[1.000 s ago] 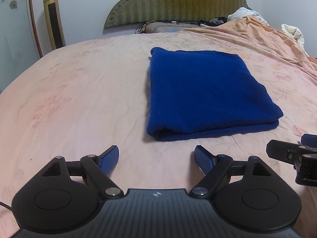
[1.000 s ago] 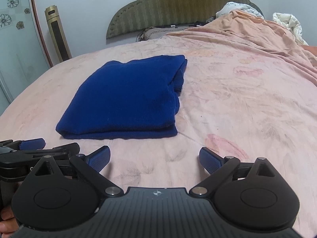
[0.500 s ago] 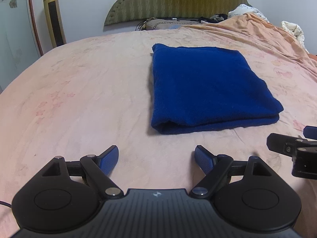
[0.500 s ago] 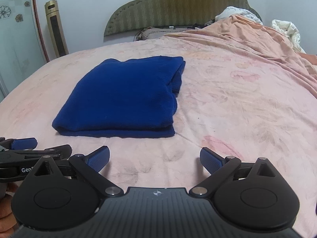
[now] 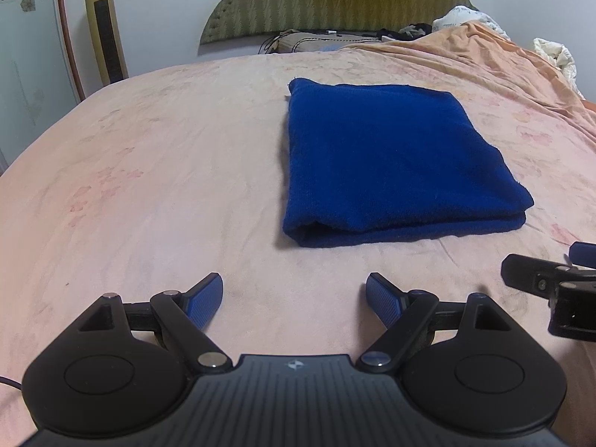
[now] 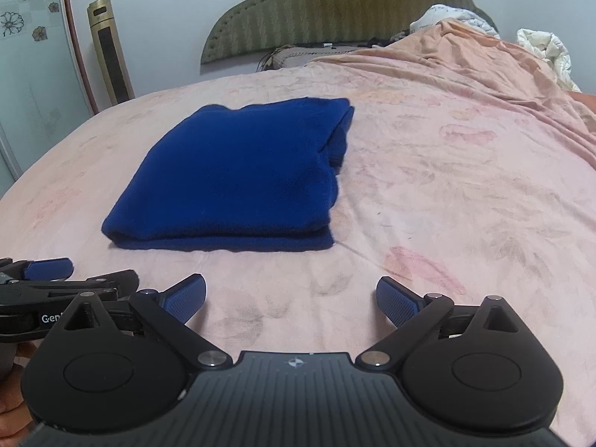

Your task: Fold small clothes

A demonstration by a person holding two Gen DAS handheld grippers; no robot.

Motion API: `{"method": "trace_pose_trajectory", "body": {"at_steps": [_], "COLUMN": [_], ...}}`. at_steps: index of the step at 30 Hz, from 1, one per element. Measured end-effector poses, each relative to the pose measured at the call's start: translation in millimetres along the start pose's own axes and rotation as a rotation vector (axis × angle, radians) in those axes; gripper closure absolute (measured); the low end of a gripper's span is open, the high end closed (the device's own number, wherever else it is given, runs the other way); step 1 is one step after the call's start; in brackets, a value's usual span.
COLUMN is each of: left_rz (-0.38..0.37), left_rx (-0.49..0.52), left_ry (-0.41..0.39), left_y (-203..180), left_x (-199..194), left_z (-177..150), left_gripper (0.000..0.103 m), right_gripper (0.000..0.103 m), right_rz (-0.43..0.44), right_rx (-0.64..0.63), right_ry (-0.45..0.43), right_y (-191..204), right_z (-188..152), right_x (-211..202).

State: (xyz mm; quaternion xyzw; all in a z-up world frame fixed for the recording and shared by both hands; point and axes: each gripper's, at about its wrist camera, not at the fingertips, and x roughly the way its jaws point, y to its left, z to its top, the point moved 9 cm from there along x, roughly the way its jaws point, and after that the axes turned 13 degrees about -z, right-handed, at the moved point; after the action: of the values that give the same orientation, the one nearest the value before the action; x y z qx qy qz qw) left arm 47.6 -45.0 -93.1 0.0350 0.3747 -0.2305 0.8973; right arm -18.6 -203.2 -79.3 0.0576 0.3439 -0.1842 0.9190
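Looking at risk first: the blue cloth (image 5: 391,160) lies folded flat mid-bed (image 5: 149,186), so any further grab could drag the top layer and undo the fold, since the layers sit loose. Left gripper (image 5: 294,298) and right gripper (image 6: 290,298) hover side by side just short of its near edge, angled down, both spread wide and empty, touching nothing.

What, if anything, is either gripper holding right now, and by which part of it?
Nothing is held. The left gripper and the right gripper both stand open over the bedsheet, short of the folded blue cloth, which lies untouched.
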Motion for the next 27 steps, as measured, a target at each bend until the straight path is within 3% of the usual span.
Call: {"method": "trace_pose_trajectory", "body": {"at_steps": [6,9,20,27], "left_rz": [0.0,-0.004,-0.016,0.011], "left_rx": [-0.001,-0.002,-0.005,-0.005], "left_ry": [0.009,0.009,-0.013,0.028], "left_y": [-0.3,-0.4,-3.0,0.9], "left_x": [-2.1,-2.2,-11.1,-15.7], "left_z": [-1.7,-1.1,1.0,-5.9], "left_gripper": [0.019,0.019,0.019,0.019], "right_gripper": [0.003,0.002,0.001,0.001], "right_rz": [0.034,0.054,0.006,0.018], "right_rx": [0.039,0.0,-0.066,-0.087], "right_ry": [0.023,0.026,-0.029,-0.034], "right_y": [-6.7,-1.8,0.5,8.8], "right_z": [-0.4,-2.3,2.9,2.6], "right_x": [-0.4,-3.3,-19.6,-18.6]}}
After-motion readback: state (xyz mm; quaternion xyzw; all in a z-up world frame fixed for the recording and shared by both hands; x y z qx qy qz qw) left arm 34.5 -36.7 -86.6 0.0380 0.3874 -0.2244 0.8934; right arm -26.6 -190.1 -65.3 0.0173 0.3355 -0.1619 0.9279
